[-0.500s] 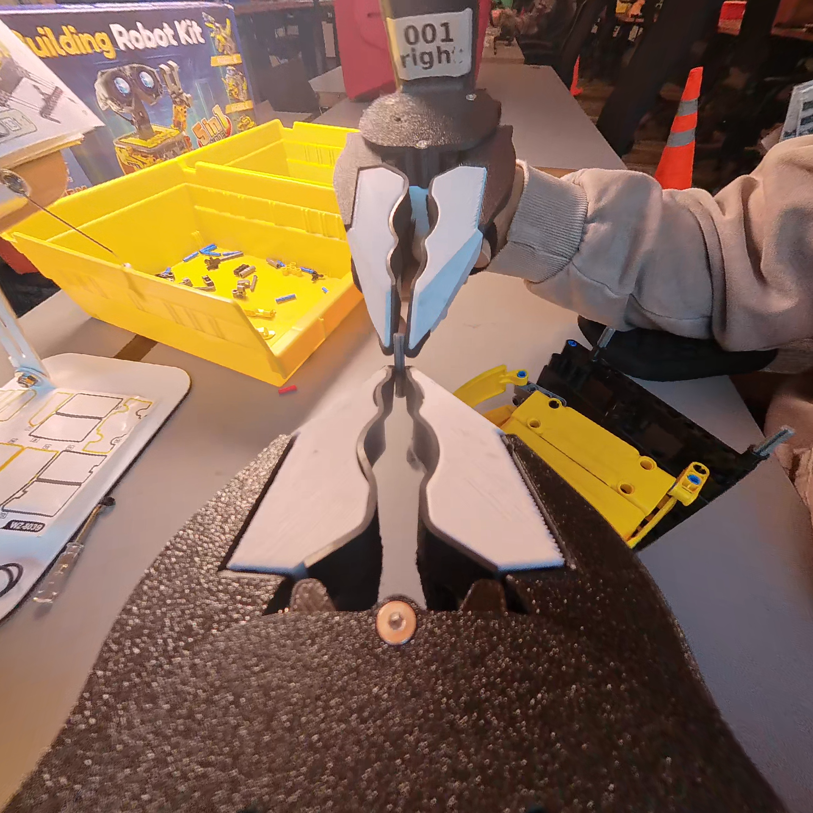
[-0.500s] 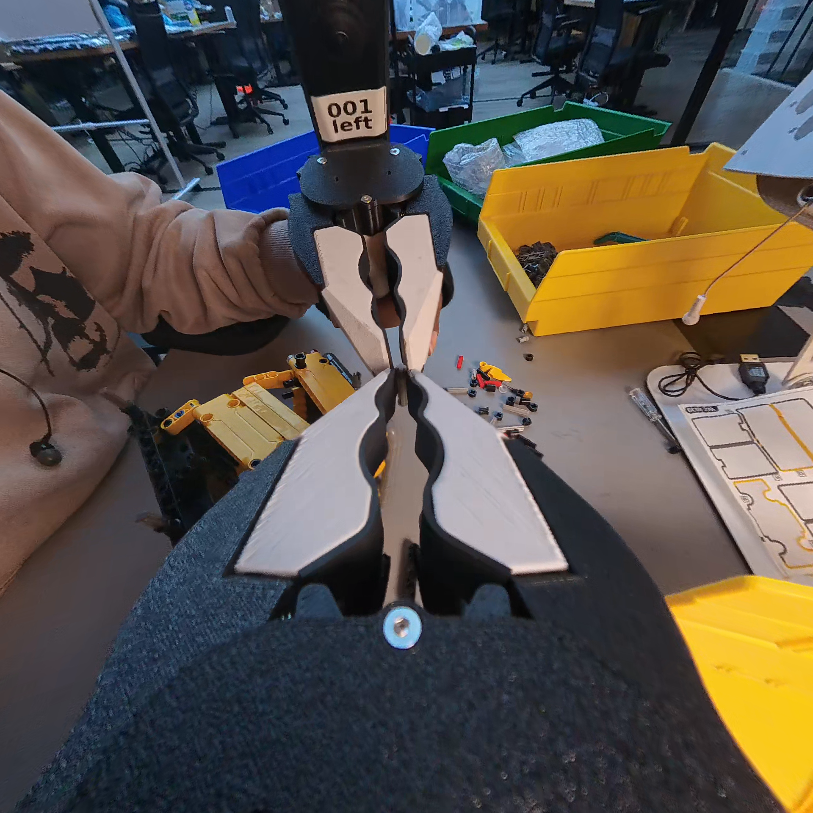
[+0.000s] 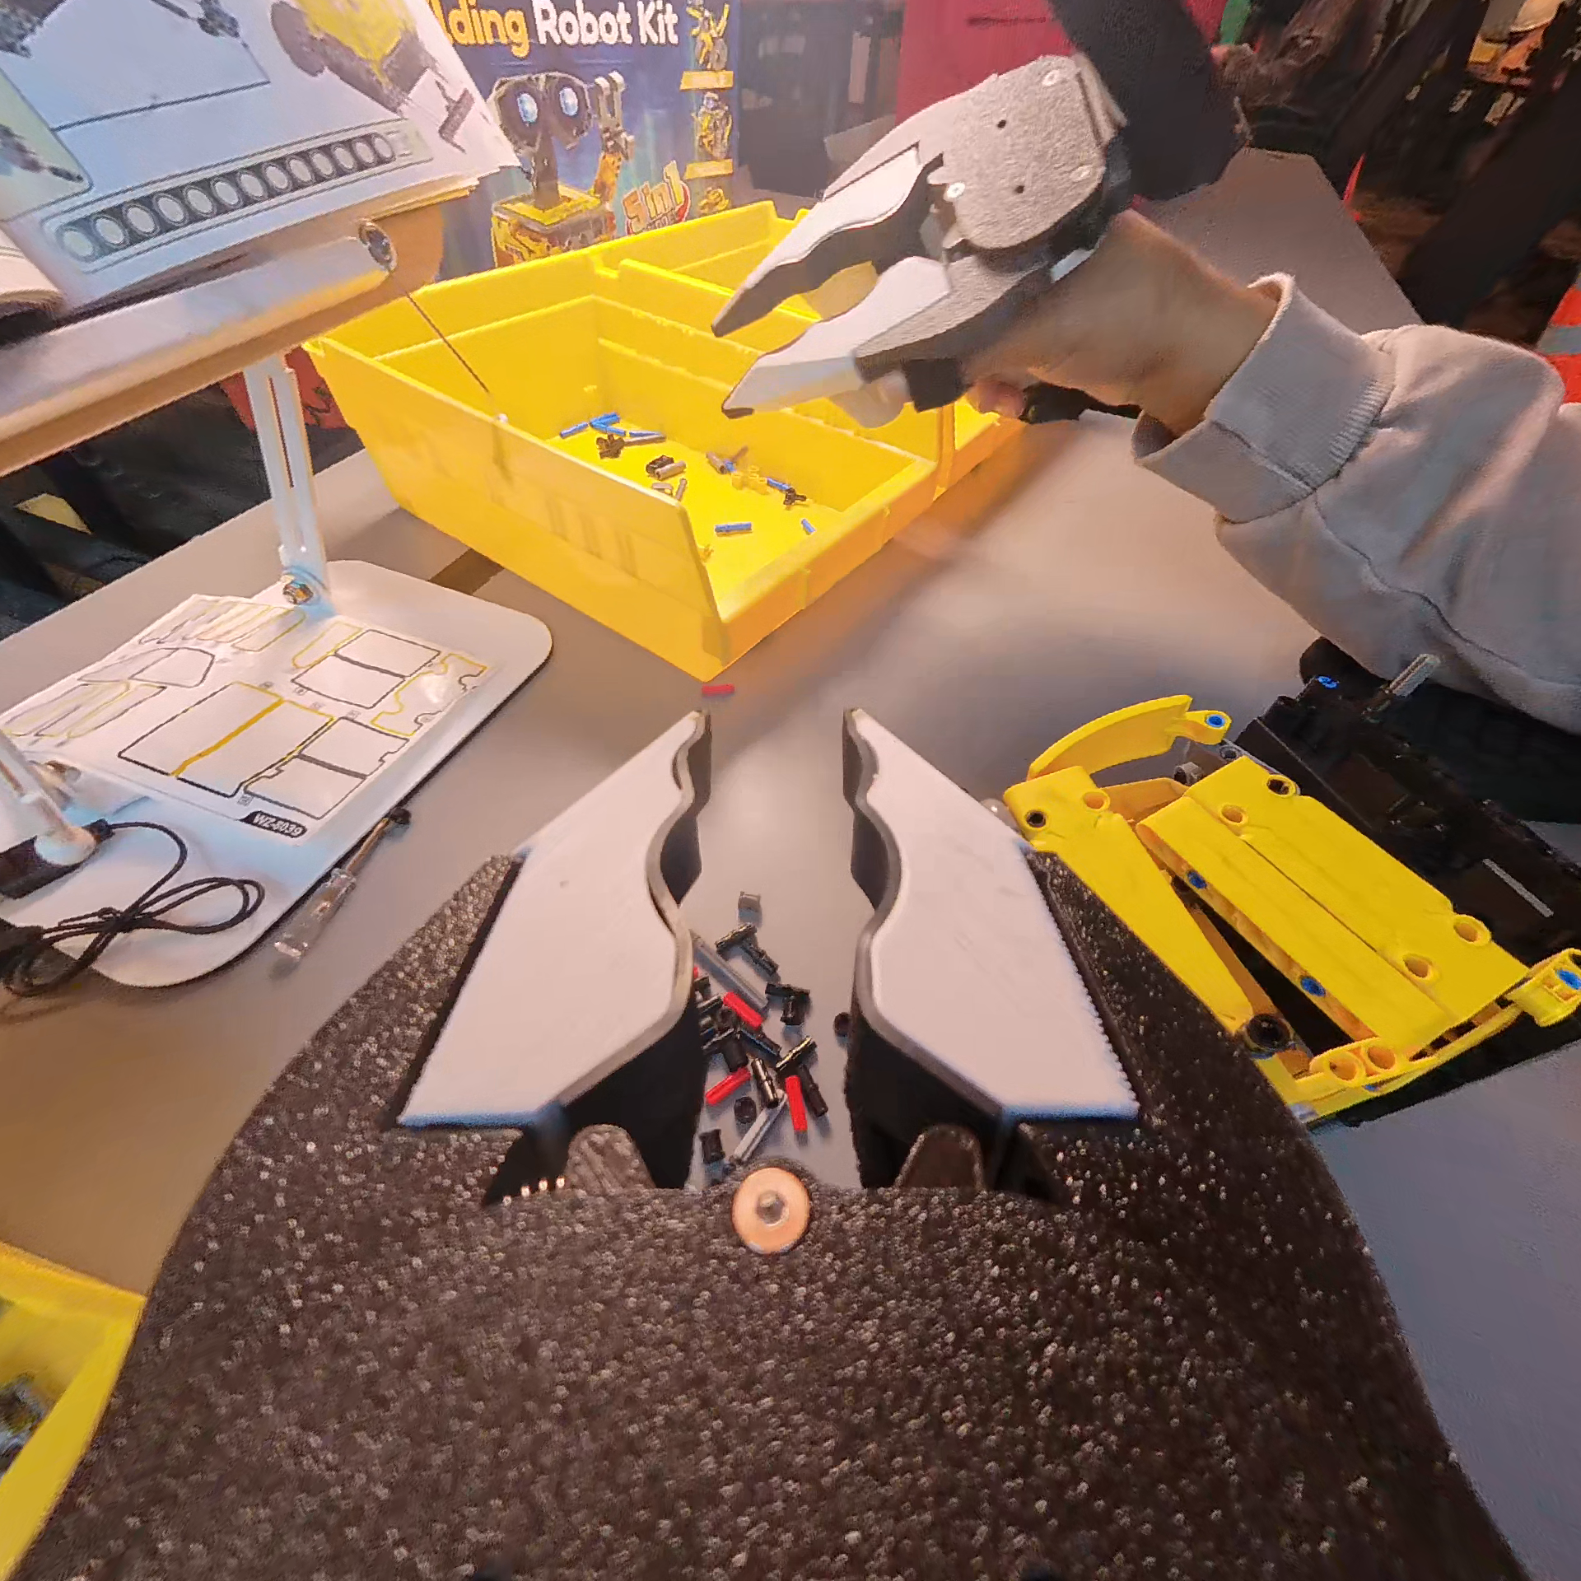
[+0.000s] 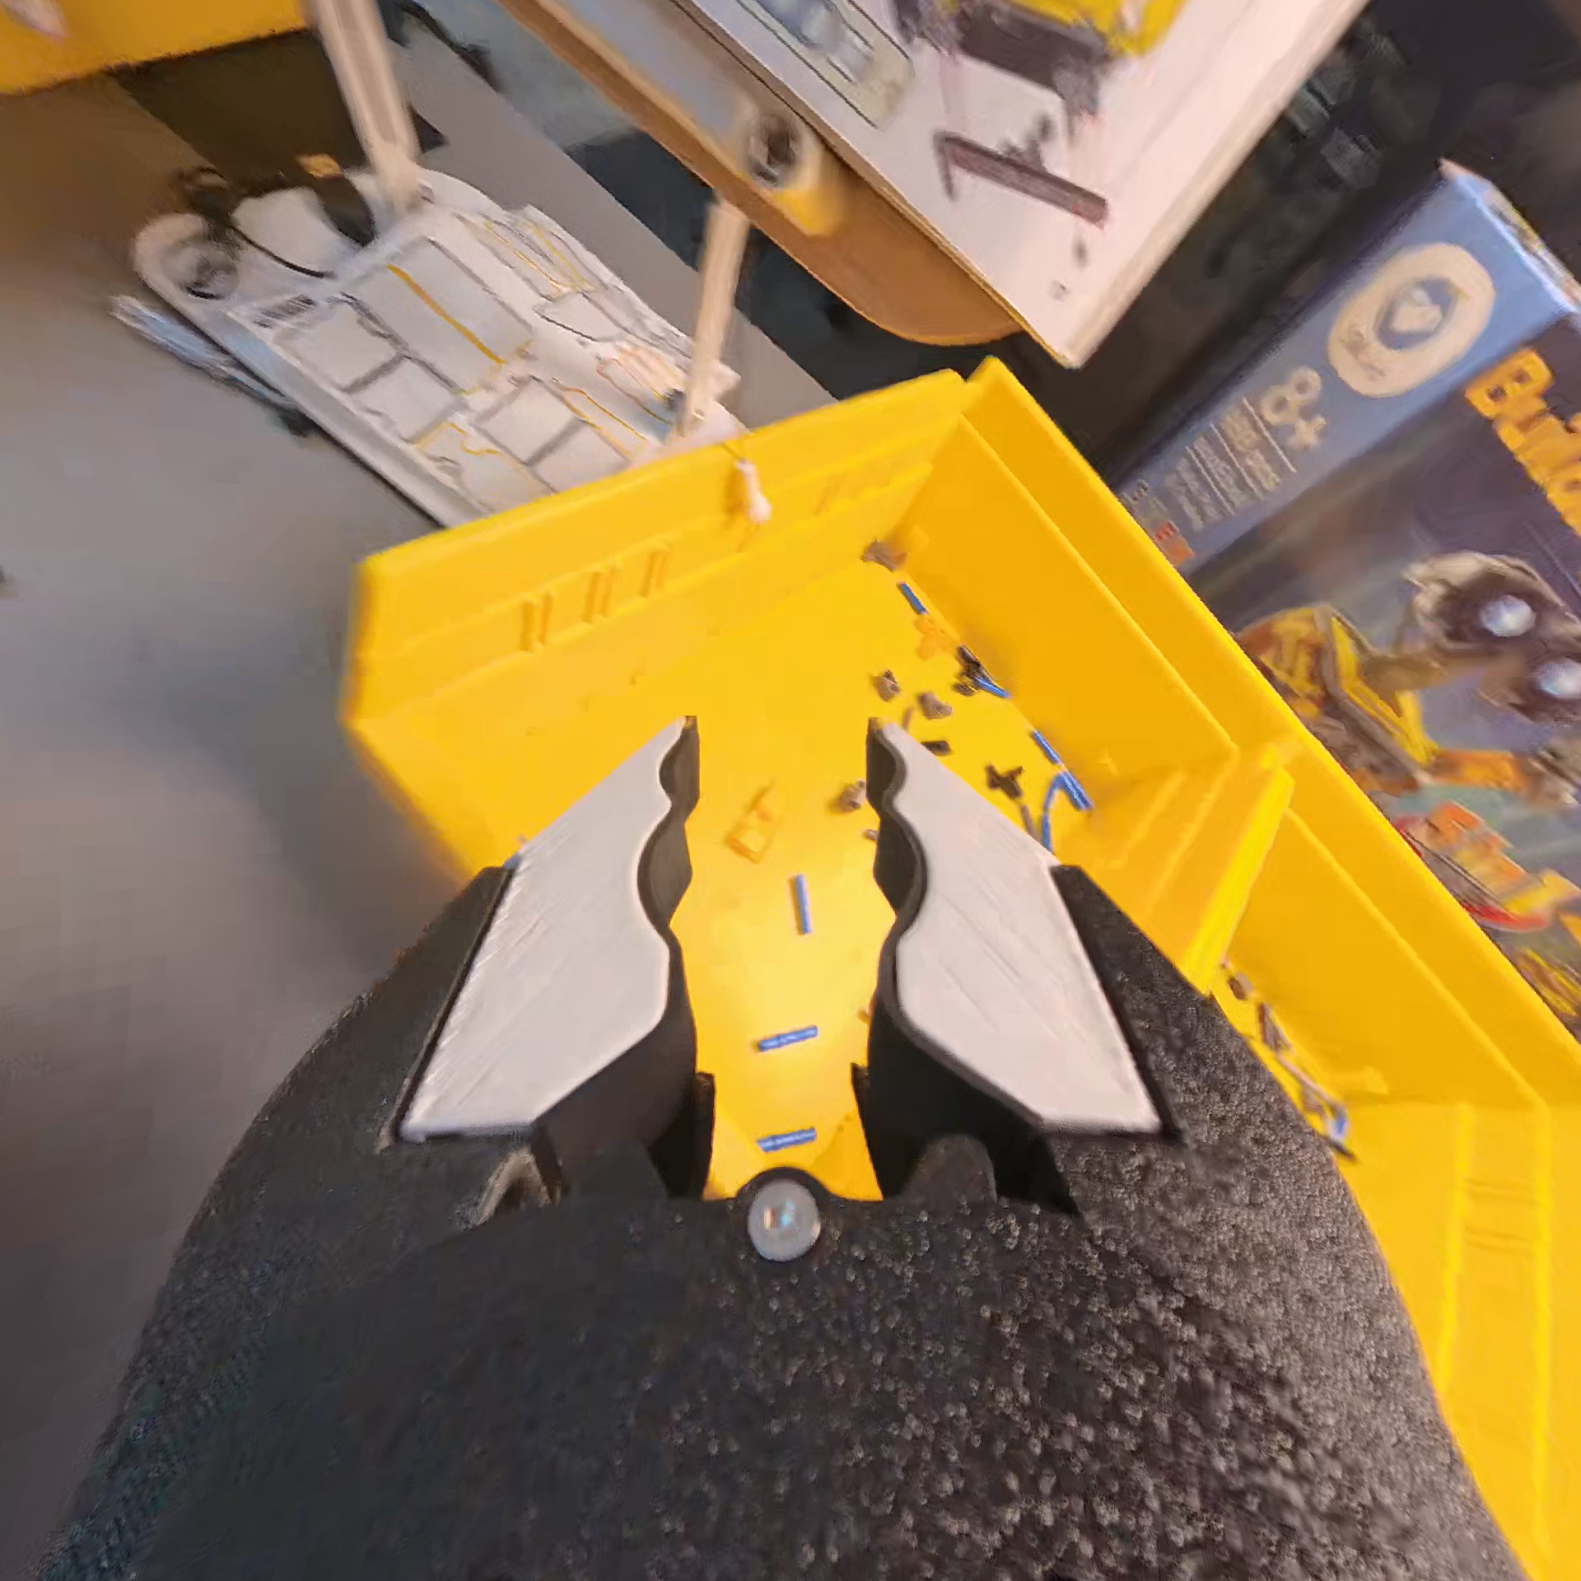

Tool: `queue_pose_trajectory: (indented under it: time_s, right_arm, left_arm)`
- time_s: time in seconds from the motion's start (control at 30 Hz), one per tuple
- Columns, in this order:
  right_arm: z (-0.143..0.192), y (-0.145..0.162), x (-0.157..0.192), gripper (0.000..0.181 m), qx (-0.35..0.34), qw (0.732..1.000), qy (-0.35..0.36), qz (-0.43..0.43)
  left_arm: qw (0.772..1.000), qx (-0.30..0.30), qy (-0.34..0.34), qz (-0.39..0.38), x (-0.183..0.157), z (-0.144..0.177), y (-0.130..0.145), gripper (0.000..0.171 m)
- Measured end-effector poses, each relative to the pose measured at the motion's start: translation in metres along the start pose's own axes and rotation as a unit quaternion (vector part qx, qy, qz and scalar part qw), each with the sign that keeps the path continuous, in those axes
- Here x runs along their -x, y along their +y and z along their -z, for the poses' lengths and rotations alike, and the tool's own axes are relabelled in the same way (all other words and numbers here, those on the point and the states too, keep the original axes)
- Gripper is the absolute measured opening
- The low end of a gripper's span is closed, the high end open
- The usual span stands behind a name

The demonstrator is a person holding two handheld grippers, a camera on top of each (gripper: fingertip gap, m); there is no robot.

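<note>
The left claw hangs above the grey tabletop with its jaws spread apart and nothing between them. Seen through the gap, a loose heap of small black, red and grey pins lies on the tabletop beneath it. Just beside its right finger sits a partly built model of yellow beams on a black frame, under the person's grey sleeve.

The right claw is also open and empty. It hovers over the yellow bin that stands toward the far edge of the tabletop, its tips above the bin's floor. Scattered blue pins and small dark pieces lie in the bin, most of them toward its far wall. In the left wrist view the same claw is held by a hand above that bin, pointing toward the tabletop's left side.

A white stand base carrying a printed sheet rests near the left edge of the tabletop, with a black cable looped on it and a small screwdriver alongside. One red pin lies on the tabletop just in front of the bin. A blue kit box stands behind the bin.
</note>
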State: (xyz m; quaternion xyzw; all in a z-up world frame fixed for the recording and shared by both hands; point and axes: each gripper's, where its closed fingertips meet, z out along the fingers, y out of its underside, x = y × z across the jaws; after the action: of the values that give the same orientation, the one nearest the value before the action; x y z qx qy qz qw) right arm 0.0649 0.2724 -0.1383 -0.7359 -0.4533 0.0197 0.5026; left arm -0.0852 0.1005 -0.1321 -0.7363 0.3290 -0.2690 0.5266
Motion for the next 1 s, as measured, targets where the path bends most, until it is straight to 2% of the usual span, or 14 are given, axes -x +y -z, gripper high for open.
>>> queue_pose_trajectory:
  time_s: [0.07,0.1,0.17,0.23,0.33,0.4,0.43,0.5,0.57,0.67,0.77,0.87,0.93,1.0]
  right_arm:
    - [0.014,-0.014,0.045,0.034,-0.029,0.991,-0.129,0.032]
    - [0.026,-0.011,0.079,0.033,-0.024,0.972,-0.226,0.056]
    - [0.058,0.011,0.141,0.030,0.009,0.914,-0.390,0.113]
    - [0.070,0.037,0.178,0.023,0.058,0.872,-0.460,0.157]
    - [0.059,0.058,0.205,0.023,0.118,0.849,-0.489,0.159]
    - [0.054,0.070,0.211,0.014,0.142,0.842,-0.494,0.165]
    - [0.052,0.071,0.212,0.006,0.141,0.843,-0.492,0.167]
    - [0.055,0.067,0.211,0.006,0.131,0.842,-0.497,0.164]
    - [0.049,0.050,0.204,0.006,0.086,0.862,-0.471,0.165]
    - [0.056,-0.002,0.194,0.005,-0.031,0.884,-0.443,0.144]
    - [0.084,-0.037,0.198,0.006,-0.116,0.870,-0.457,0.143]
    - [0.097,-0.050,0.202,0.006,-0.140,0.867,-0.452,0.156]
    - [0.104,-0.054,0.205,0.006,-0.149,0.863,-0.454,0.164]
    - [0.108,-0.058,0.205,0.006,-0.157,0.862,-0.451,0.169]
  left_arm:
    - [1.000,-0.002,-0.002,0.007,0.003,0.002,0.000,0.029]
    - [1.000,-0.003,-0.002,0.011,0.004,0.003,0.000,0.029]
    - [1.000,-0.005,0.002,0.018,0.004,0.003,0.000,0.029]
    - [1.000,-0.003,0.005,0.021,0.003,0.002,0.001,0.029]
    - [1.000,0.005,0.009,0.016,-0.001,0.000,0.003,0.029]
    - [1.000,0.011,0.011,0.008,-0.003,-0.001,0.004,0.029]
    - [1.000,0.013,0.013,0.005,-0.005,-0.001,0.004,0.029]
    - [1.000,0.017,0.022,0.004,-0.009,-0.002,0.005,0.029]
    - [0.999,0.022,0.037,0.004,-0.015,-0.004,0.005,0.029]
    - [0.998,0.029,0.061,-0.019,-0.030,-0.007,0.004,0.031]
    - [0.996,0.026,0.074,-0.053,-0.044,-0.008,-0.001,0.033]
    - [0.990,0.030,0.108,-0.082,-0.062,-0.006,-0.004,0.023]
    - [0.988,0.042,0.099,-0.109,-0.064,-0.006,-0.002,0.010]
    - [0.987,0.043,0.095,-0.125,-0.066,-0.004,-0.006,0.008]
